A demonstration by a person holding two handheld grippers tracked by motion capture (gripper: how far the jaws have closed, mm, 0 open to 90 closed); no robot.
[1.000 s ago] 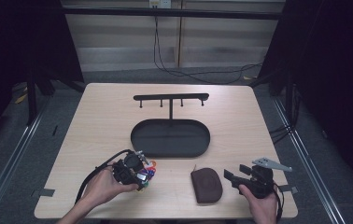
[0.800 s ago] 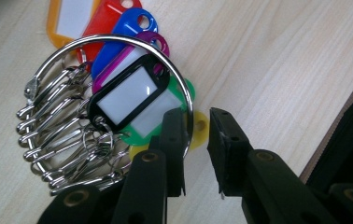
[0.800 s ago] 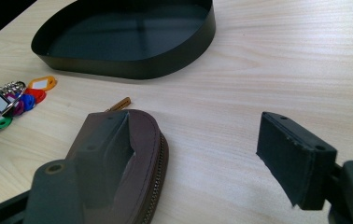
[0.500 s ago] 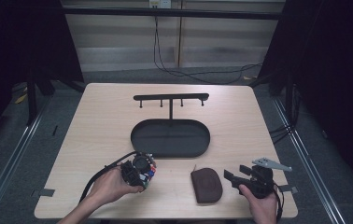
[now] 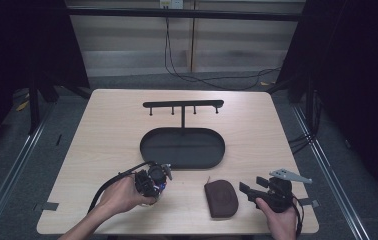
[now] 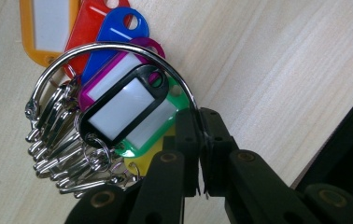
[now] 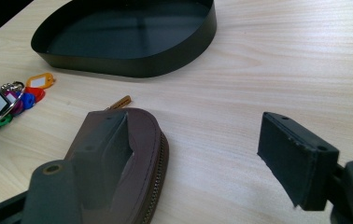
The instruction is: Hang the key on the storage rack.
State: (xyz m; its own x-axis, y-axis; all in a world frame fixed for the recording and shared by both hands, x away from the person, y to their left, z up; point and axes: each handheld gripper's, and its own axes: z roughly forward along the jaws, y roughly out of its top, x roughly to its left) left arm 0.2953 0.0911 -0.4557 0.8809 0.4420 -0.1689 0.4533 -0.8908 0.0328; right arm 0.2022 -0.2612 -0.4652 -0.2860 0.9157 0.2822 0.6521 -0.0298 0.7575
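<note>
A bunch of coloured key tags (image 6: 118, 98) hangs on a large metal ring (image 6: 114, 46) that lies on the wooden table. My left gripper (image 6: 202, 135) has just been closing and now pinches the ring's wire between its pads. In the high view that gripper (image 5: 158, 176) sits at the front left, with the key tags (image 5: 163, 188) under its tip. My right gripper (image 7: 193, 140) stands open at the front right, its left jaw in front of a brown zip pouch (image 7: 142, 135) and nothing between the pads. In the high view the right gripper (image 5: 249, 189) is just right of the pouch (image 5: 221, 199).
A black oval tray (image 5: 182, 161) sits mid-table, with a black T-shaped hook rack (image 5: 183, 105) standing at its back. The key tags (image 7: 6, 100) also show left of the pouch in the right gripper view. Dark floor and cables surround the table.
My left hand and gripper have shifted a little to the right at the key tags. The right gripper and the pouch have stayed put.
</note>
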